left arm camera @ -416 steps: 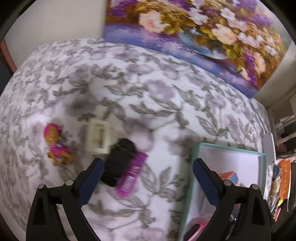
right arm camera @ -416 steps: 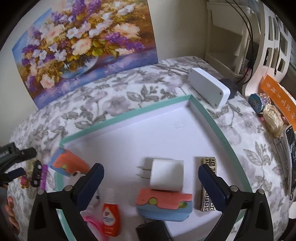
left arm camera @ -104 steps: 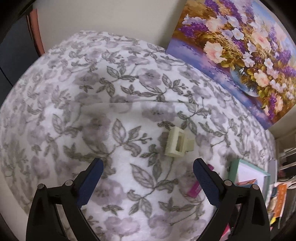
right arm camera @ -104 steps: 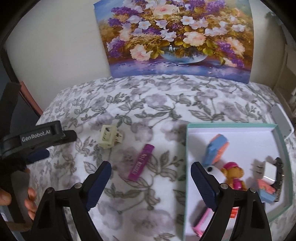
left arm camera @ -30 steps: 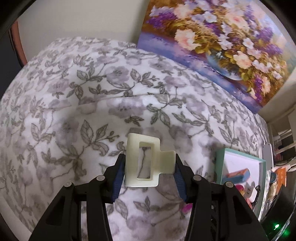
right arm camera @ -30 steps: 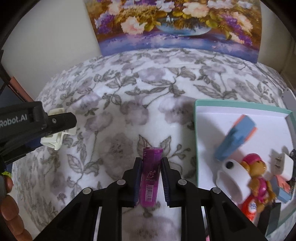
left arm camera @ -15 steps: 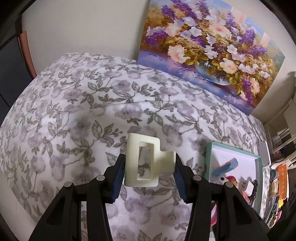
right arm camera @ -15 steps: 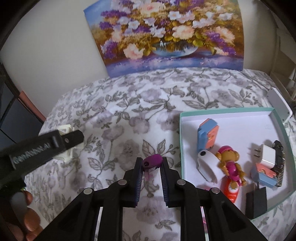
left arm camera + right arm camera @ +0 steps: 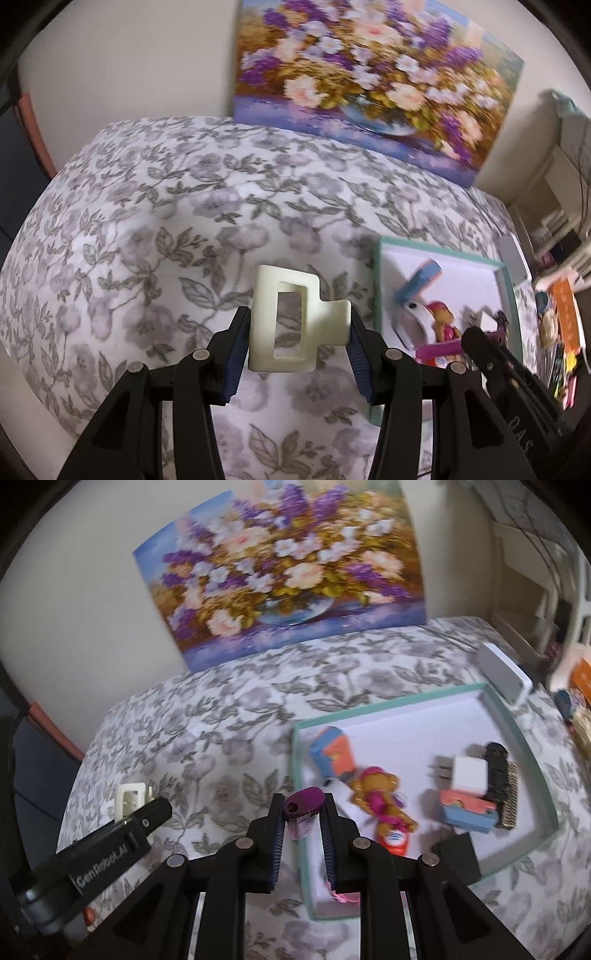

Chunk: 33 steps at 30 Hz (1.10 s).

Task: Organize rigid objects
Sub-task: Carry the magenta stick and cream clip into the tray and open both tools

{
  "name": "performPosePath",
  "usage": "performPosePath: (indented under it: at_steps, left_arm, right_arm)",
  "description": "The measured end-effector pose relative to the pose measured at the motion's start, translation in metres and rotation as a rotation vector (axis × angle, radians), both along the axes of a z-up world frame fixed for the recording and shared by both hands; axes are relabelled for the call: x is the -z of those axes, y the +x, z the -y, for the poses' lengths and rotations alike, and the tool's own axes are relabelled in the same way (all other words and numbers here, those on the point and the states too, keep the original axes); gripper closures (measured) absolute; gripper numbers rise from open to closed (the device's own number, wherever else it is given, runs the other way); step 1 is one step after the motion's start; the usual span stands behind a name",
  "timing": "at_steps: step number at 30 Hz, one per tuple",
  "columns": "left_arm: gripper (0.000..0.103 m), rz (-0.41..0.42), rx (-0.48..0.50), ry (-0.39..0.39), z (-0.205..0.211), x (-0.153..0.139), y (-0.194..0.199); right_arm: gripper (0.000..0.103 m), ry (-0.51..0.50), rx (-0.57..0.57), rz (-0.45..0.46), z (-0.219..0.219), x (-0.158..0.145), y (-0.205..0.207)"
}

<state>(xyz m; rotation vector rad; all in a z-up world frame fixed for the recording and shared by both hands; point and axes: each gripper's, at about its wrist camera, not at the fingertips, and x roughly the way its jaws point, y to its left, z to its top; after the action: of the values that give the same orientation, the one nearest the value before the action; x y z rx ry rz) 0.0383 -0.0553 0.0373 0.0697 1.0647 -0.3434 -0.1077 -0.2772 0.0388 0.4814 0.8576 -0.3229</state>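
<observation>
My left hand-held gripper [image 9: 297,345] is clamped on the cream hair claw [image 9: 291,321], pads across its sides; light, stiff, smooth plastic. My right hand-held gripper [image 9: 302,825] pinches the purple tube [image 9: 303,810] upright, light and slick. Both are held left of the teal tray [image 9: 498,709], over the floral bed [image 9: 221,738].

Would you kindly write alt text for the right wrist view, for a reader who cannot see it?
The right gripper holds a purple tube upright beside the left wall of a teal-rimmed tray of small items on a floral cloth. At left, the left gripper holds a cream clip. A flower painting leans on the wall behind.
</observation>
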Motion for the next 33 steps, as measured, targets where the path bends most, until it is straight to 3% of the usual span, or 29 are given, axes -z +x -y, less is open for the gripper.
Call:
performPosePath:
  at_steps: [15, 33]
  left_arm:
    - [0.052, 0.008, 0.222, 0.061, 0.07, 0.012, -0.055]
    - [0.051, -0.052, 0.325, 0.122, 0.103, 0.042, -0.069]
  right_arm:
    - [0.083, 0.034, 0.147, -0.055, 0.06, 0.009, -0.042]
    - [0.083, 0.034, 0.161, -0.116, 0.082, 0.023, -0.049]
